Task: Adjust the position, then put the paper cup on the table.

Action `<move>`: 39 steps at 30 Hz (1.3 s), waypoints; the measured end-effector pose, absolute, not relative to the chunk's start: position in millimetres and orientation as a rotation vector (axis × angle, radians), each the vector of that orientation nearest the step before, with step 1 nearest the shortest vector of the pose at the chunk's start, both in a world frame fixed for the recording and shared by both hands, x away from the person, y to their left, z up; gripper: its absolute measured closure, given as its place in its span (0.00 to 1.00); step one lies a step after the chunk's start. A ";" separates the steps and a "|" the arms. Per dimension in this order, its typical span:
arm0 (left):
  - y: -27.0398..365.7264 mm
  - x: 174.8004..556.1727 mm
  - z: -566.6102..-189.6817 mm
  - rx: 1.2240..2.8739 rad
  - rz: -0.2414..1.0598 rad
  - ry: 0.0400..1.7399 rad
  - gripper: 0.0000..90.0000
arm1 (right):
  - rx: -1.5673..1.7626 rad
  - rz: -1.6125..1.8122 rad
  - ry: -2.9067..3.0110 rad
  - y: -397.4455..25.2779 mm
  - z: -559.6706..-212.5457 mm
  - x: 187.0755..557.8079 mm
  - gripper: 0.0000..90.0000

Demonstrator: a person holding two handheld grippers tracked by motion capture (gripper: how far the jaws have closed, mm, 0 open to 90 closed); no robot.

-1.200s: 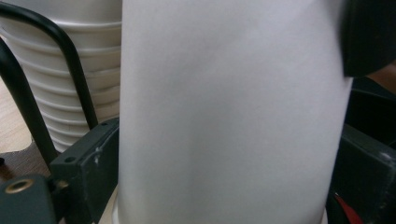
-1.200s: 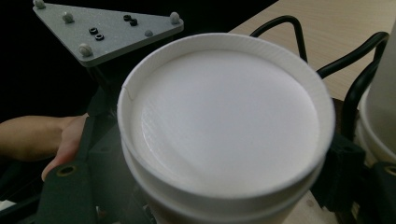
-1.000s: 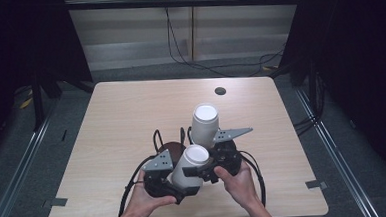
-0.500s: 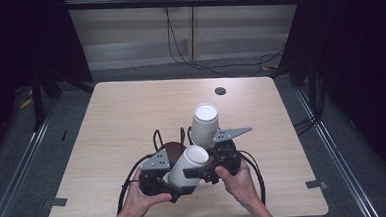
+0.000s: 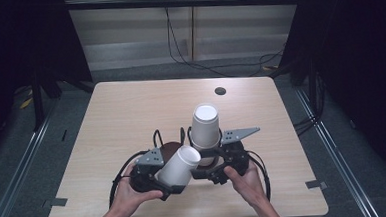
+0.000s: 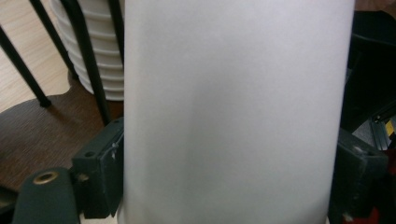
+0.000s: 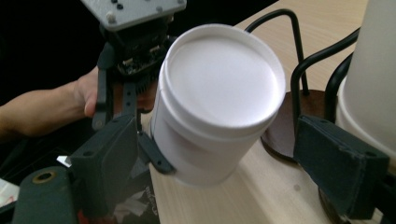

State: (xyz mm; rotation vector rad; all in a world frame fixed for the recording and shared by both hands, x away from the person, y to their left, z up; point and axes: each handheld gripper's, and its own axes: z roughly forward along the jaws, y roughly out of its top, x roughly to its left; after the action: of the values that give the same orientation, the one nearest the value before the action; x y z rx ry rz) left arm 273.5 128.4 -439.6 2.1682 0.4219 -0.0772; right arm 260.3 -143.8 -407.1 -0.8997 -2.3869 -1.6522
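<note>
My left gripper (image 5: 160, 179) is shut on a white paper cup (image 5: 179, 165), which it holds tilted with the closed base pointing up and right. In the left gripper view the cup's wall (image 6: 233, 107) sits between both jaws of that gripper (image 6: 233, 140). My right gripper (image 5: 210, 170) stands open just right of it. Seen from the right gripper view, the cup's round base (image 7: 220, 79) faces the camera, and the right gripper (image 7: 215, 130) has a jaw on either side of it without touching. A stack of upturned white cups (image 5: 205, 126) stands in a black wire holder close behind.
The holder has a dark brown round base (image 7: 286, 130) and thin black wire loops (image 7: 299, 56). A small dark hole (image 5: 220, 91) marks the far side of the wooden table (image 5: 126, 112). Black cables loop around both hands at the table's near edge.
The left gripper with the cup has drifted slightly to the left. The right gripper and the stack have hardly moved.
</note>
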 end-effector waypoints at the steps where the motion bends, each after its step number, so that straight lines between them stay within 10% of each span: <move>1: 128.4 273.5 -439.6 2.168 -0.077 0.422 0.17 | -0.900 -1.652 -2.387 -143.8 -407.1 260.3 0.16; 39: 121.4 265.4 -432.5 2.573 -0.046 0.284 0.18 | -0.641 -1.244 -2.678 -132.1 -422.2 264.1 0.19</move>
State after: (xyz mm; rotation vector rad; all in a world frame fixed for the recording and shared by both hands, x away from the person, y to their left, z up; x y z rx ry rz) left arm 265.4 121.4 -432.5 2.5727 0.2843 -0.0460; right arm 264.1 -132.1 -422.2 -0.6412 -2.6783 -1.2442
